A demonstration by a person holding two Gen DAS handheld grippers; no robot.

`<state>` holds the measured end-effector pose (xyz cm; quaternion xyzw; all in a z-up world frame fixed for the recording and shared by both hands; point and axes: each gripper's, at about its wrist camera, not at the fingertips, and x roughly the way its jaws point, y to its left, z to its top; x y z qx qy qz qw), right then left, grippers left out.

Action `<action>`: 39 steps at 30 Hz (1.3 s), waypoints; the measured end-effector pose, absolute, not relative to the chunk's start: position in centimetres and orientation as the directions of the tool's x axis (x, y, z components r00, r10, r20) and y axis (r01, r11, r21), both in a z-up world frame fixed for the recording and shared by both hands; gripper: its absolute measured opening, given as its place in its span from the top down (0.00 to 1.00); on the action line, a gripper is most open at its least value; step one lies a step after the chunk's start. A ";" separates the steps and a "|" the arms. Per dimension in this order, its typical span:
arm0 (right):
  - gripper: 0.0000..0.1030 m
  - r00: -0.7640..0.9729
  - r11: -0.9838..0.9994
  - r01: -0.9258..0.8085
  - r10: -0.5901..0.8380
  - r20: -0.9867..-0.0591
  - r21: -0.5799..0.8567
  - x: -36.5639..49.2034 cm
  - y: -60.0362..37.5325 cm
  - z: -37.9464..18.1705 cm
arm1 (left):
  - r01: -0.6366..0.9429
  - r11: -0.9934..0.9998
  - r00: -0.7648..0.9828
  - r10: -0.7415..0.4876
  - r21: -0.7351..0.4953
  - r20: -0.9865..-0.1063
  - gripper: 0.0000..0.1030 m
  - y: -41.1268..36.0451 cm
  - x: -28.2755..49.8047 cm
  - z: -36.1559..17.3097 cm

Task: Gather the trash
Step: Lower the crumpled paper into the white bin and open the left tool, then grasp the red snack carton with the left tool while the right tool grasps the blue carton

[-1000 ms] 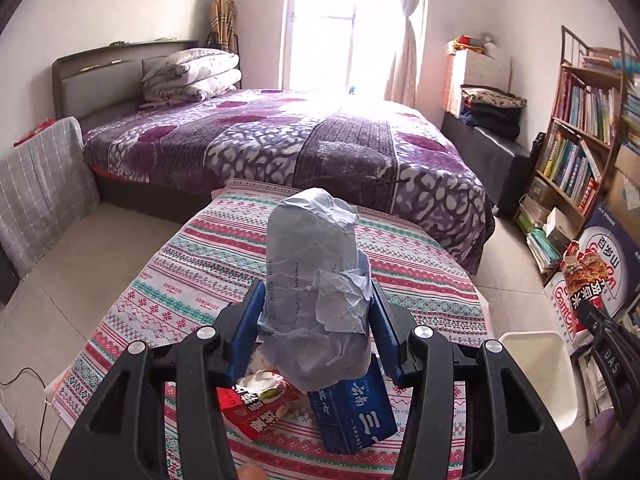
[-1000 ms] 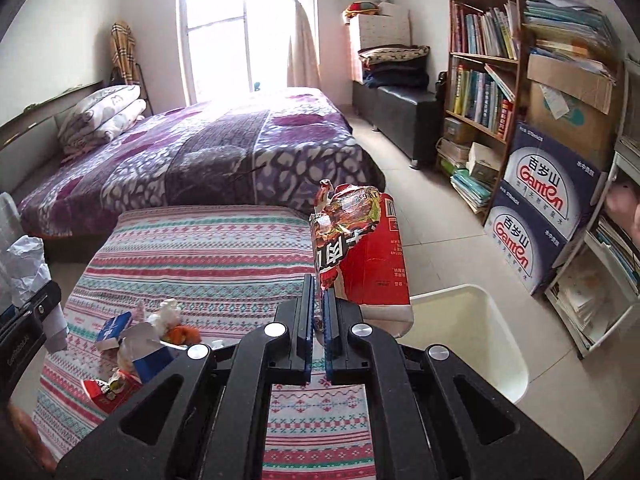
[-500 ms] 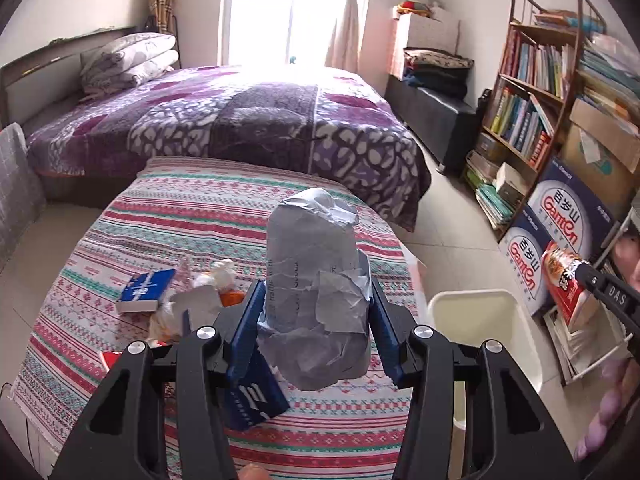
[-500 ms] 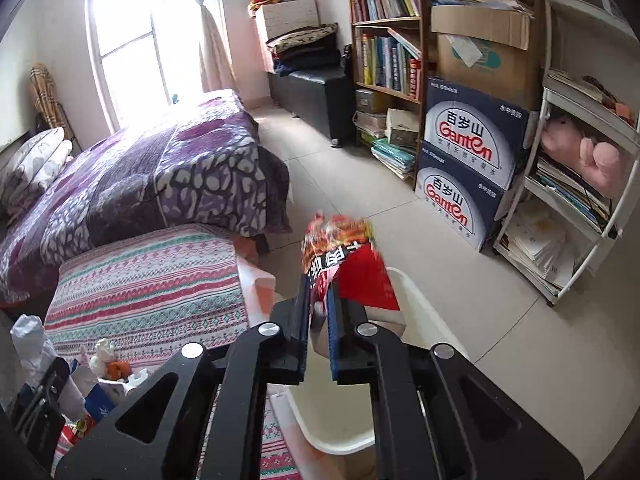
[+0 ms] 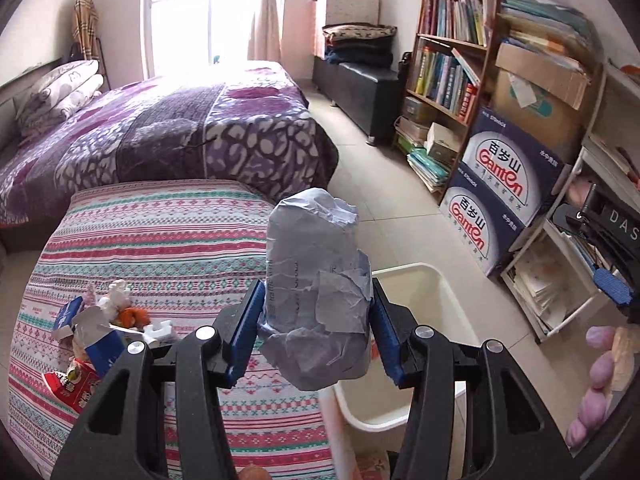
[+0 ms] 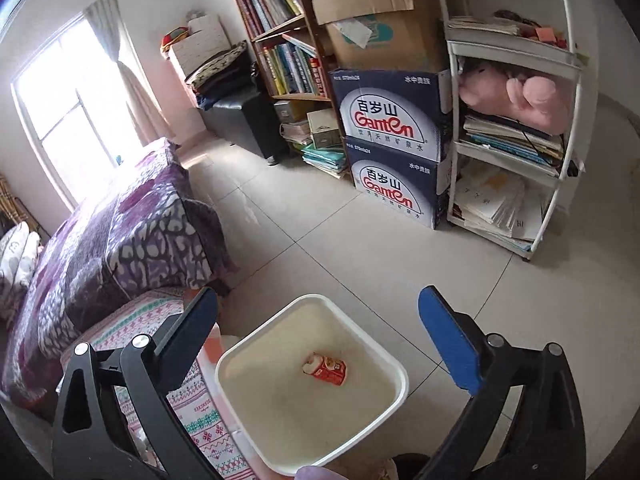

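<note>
A crumpled paper wad (image 5: pixel 316 292) is pinched between the pads of the left gripper (image 5: pixel 316 330), above the striped cloth's (image 5: pixel 160 240) edge beside the white bin (image 6: pixel 394 364). The right gripper (image 6: pixel 320 332) is held spread wide over the bin, where a red snack packet (image 6: pixel 326 369) lies on the bottom.

A: What's along the wall?
B: A wooden bookshelf (image 5: pixel 452 60) full of books, two stacked blue water boxes (image 6: pixel 394 144) beside it, and a white rack (image 6: pixel 516 128) holding a pink plush toy (image 6: pixel 516 100).
A: And the other side?
B: A bed with a purple patterned cover (image 5: pixel 180 128), by the bright window (image 5: pixel 204 12).
</note>
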<state>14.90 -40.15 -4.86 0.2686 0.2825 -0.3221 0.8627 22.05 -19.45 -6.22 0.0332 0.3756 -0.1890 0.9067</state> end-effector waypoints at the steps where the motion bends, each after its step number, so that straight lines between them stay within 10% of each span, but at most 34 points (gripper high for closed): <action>1: 0.07 0.630 0.632 0.716 -0.402 -0.664 0.296 14.5 -40.9 -4.9 | 0.379 0.921 0.634 -0.327 -0.088 -0.701 0.50 -20.2 22.1 -6.2; 19: 0.07 0.609 0.456 0.784 -0.432 -0.665 0.422 10.6 -47.4 -5.3 | 0.528 0.834 0.458 -0.438 -0.160 -0.773 0.37 -29.4 23.4 -7.2; 39: 0.07 0.622 0.725 0.672 -0.440 -0.648 0.152 17.7 -34.5 -5.5 | 0.281 0.960 0.589 -0.181 -0.010 -0.787 0.21 -13.2 26.0 -9.4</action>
